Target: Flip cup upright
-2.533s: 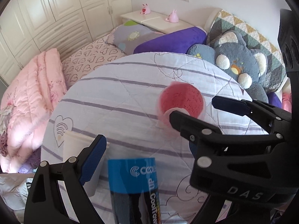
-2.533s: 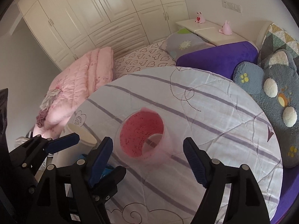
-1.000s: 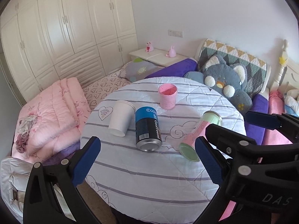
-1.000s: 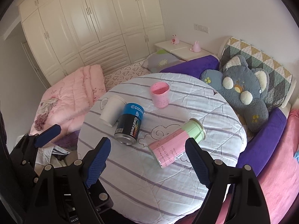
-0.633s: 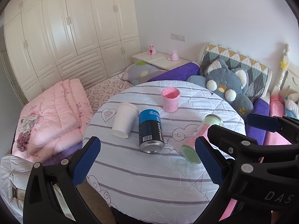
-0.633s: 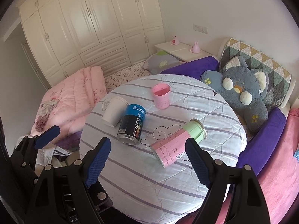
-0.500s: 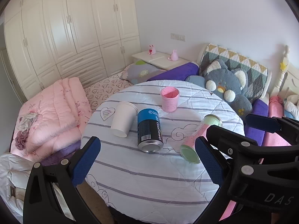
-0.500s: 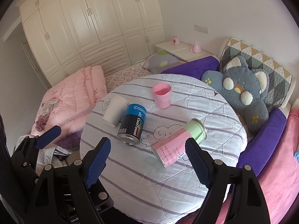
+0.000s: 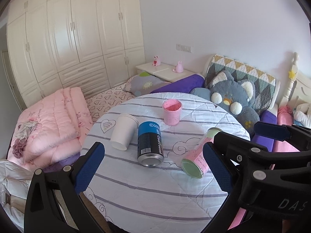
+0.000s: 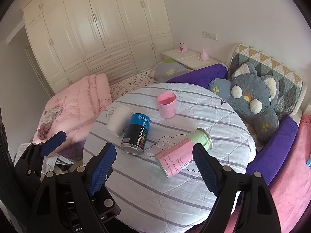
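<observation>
Above the desk (image 9: 155,190), left gripper (image 9: 153,168) and right gripper (image 10: 153,168) hover level, jaws spread and empty; pink cup (image 10: 166,105) stands upright.

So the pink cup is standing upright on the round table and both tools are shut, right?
Not quite. The pink plastic cup does stand upright on the striped round table, but both the left tool and the right tool are open, as each wrist view shows.

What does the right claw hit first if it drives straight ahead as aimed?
Probably the pink-and-green can lying on its side: it sits between the open right claw's fingers in its view, nearer than the blue can. Depth is unclear; it might meet the tablecloth first.
</observation>
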The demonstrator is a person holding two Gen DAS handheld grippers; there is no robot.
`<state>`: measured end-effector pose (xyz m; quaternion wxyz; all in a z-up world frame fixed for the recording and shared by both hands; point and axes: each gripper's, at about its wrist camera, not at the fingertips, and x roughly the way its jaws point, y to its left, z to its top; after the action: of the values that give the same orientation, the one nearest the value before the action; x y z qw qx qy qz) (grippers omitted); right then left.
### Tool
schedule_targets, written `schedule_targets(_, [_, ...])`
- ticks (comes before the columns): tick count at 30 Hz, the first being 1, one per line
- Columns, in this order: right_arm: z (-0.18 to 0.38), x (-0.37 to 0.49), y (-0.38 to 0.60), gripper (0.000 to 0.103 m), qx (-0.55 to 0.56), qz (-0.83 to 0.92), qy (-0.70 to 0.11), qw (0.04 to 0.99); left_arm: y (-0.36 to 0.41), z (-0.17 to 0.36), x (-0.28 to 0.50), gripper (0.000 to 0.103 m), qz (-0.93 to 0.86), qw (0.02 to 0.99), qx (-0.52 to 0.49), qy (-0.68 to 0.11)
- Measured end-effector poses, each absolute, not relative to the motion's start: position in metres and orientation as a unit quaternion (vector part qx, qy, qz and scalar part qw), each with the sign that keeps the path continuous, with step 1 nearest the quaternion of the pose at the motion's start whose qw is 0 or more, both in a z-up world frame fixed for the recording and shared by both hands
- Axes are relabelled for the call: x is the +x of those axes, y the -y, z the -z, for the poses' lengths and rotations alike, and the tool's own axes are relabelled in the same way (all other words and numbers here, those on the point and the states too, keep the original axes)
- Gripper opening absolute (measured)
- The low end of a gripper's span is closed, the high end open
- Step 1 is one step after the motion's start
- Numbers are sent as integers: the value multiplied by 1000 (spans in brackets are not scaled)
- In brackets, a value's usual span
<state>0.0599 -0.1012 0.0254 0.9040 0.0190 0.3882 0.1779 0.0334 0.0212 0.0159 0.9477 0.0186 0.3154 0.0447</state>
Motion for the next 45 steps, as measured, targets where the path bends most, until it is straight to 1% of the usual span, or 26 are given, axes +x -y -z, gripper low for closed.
schedule_targets(25, [-27, 61, 112, 83, 24, -169, -387, 906, -8, -15, 31, 102, -40, 955, 27, -292])
schedule_targets(45, [-25, 66, 111, 83, 19, -155, -391, 907, -5, -8, 38, 102, -32, 955, 26, -293])
